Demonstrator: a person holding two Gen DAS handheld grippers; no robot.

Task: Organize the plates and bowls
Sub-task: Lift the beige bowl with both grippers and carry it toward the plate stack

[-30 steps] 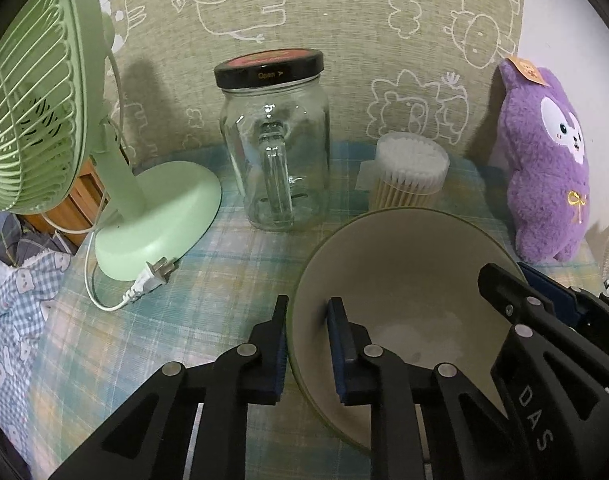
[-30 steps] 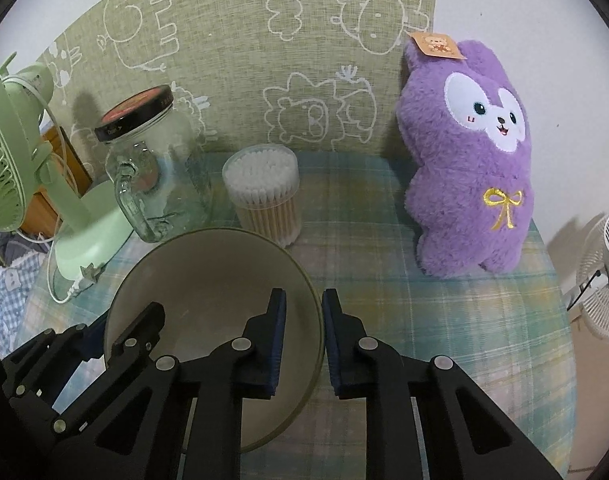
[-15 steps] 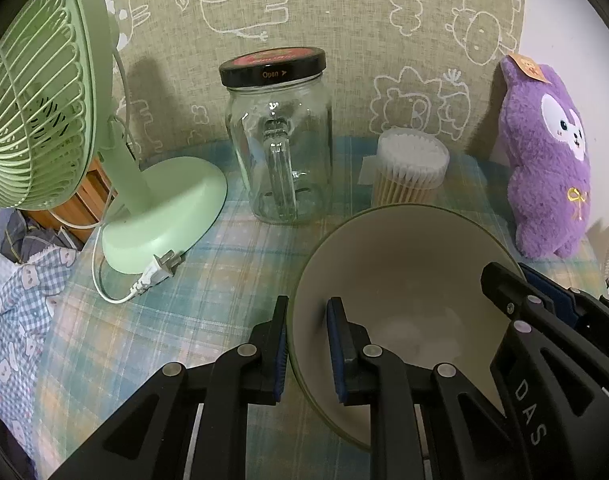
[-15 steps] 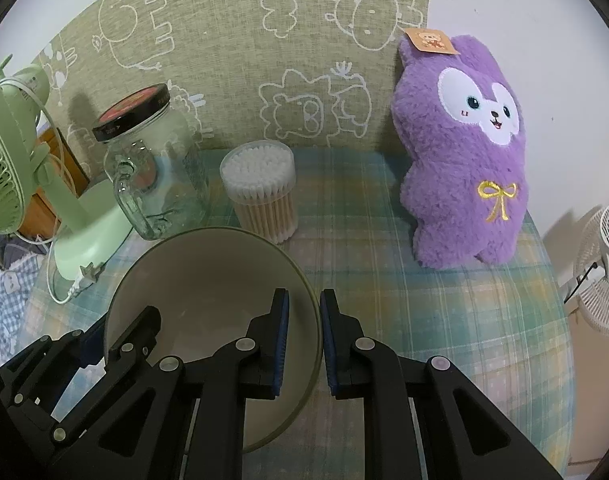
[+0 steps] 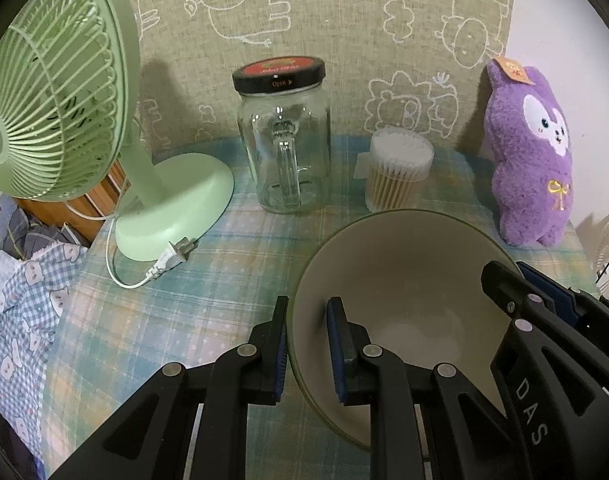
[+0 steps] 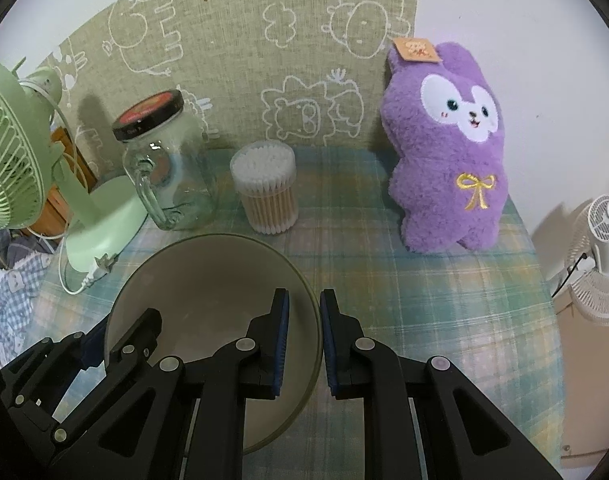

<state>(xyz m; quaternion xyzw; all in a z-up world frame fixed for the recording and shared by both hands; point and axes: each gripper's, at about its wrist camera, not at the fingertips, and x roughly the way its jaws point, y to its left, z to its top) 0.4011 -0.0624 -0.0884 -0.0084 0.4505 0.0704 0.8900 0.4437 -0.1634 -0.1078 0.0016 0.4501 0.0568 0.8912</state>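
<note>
One bowl is held above the plaid table, its left rim clamped by the left tongs and its right rim by the right tongs. Open cloth is seen to the right, short of the table edge. Behind are lined one fan, one jar, one swab tub and one plush toy.

Plaid tablecloth — fan; jar

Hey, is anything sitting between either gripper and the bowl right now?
No. Both the left gripper and the right gripper are already clamped on opposite sides of the bowl rim, with nothing between pads and bowl.
</note>
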